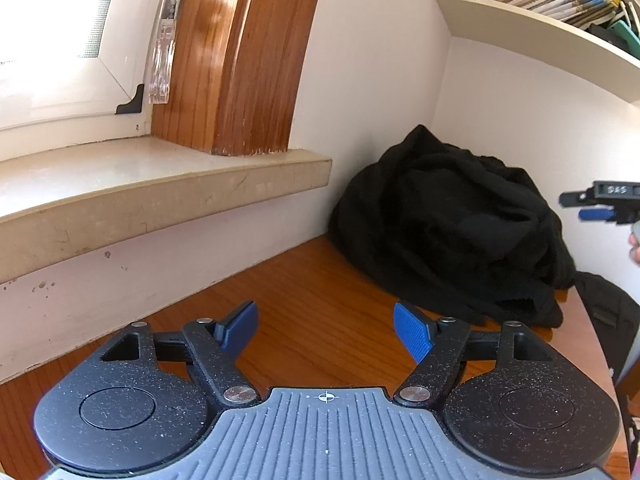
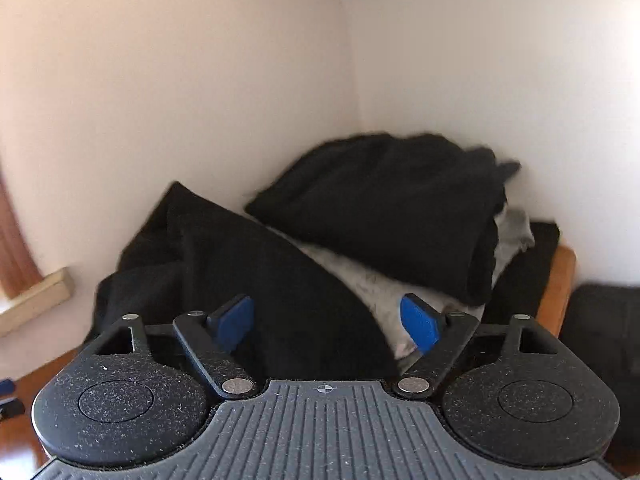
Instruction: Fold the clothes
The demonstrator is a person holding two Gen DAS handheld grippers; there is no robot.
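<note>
Clothes [image 2: 360, 216]: dark heap with grey piece showing, piled in wall corner on table [image 1: 320, 280], ahead of both tongs. Step, by my reading: reaching for next garment; nothing folded flat yet. Next move calls for picking one loose edge, not whole bundle, and drawing it out onto bare wood. Left tongs [image 1: 326, 332] wide open, empty, over bare table, well short of heap. Right tongs [image 2: 326, 322] wide open over heap's near edge, gripping nothing.
</note>
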